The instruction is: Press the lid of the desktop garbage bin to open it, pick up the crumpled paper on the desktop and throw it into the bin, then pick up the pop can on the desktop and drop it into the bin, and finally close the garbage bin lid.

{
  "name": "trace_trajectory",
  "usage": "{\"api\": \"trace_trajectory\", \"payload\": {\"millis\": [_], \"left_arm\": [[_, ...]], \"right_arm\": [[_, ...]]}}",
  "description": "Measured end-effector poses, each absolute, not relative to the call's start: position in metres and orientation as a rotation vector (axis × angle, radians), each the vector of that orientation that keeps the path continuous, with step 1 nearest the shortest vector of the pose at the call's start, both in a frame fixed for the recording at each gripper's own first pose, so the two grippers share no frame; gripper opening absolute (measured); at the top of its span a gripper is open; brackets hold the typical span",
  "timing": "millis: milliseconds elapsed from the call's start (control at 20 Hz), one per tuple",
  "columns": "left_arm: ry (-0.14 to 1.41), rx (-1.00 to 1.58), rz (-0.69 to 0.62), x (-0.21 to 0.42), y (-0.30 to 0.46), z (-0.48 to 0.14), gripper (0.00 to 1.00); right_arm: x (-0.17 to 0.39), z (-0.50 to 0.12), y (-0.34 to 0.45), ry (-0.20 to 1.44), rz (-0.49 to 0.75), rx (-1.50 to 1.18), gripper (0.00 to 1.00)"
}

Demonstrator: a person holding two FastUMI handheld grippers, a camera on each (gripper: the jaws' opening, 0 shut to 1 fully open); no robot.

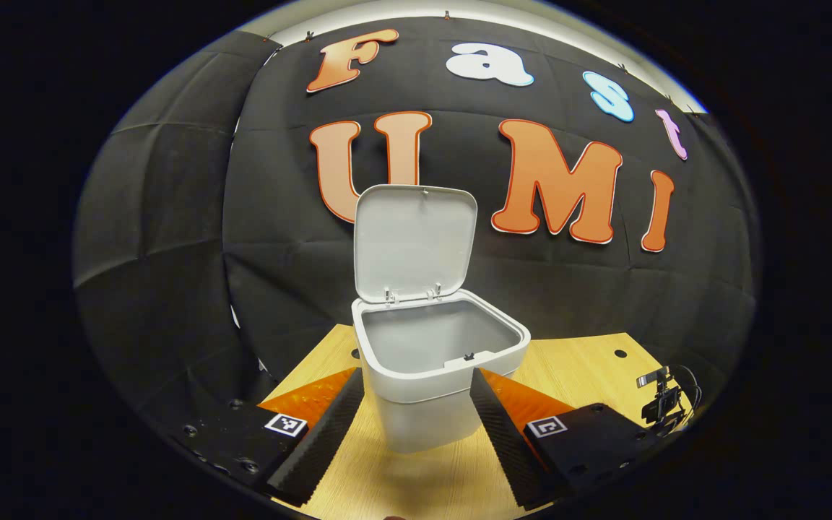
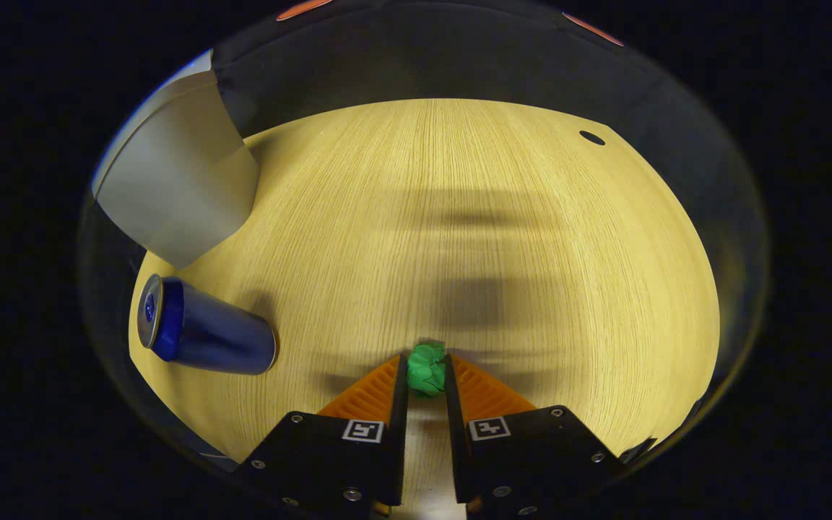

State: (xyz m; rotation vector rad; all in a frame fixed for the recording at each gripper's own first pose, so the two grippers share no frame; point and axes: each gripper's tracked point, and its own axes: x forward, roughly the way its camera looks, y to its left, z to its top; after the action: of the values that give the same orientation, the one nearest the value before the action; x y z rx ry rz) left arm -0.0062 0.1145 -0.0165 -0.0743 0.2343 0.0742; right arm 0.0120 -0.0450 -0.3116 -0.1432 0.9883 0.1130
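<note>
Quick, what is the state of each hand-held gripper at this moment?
Left hand-held gripper: open, holding nothing, either side of the bin, whose lid is up.
Right hand-held gripper: closed on the crumpled paper.

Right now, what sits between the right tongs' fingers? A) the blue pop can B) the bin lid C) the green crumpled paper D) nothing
C: in the right gripper view the green crumpled paper is pinched between both fingers of the right tongs, while the blue pop can lies on its side on the wooden desktop, off to the side.
</note>
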Motion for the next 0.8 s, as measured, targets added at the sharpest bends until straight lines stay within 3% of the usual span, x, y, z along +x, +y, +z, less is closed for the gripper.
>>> {"api": "trace_trajectory", "payload": {"millis": [300, 450, 750, 800], "left_arm": [[0.229, -0.064, 0.08, -0.01, 0.115, -0.013, 0.94], [0.226, -0.062, 0.075, -0.011, 0.112, -0.011, 0.95], [0.22, -0.067, 0.046, -0.016, 0.101, -0.008, 0.95], [0.22, -0.07, 0.04, -0.017, 0.099, -0.008, 0.94]], "right_arm": [[0.042, -0.279, -0.049, 0.971, 0.124, -0.124, 0.13], [0.063, -0.243, -0.051, 0.938, 0.137, -0.112, 0.11], [0.123, -0.107, -0.048, 0.799, 0.187, -0.113, 0.1], [0.093, -0.157, -0.047, 0.758, 0.195, -0.119, 0.1]]}}
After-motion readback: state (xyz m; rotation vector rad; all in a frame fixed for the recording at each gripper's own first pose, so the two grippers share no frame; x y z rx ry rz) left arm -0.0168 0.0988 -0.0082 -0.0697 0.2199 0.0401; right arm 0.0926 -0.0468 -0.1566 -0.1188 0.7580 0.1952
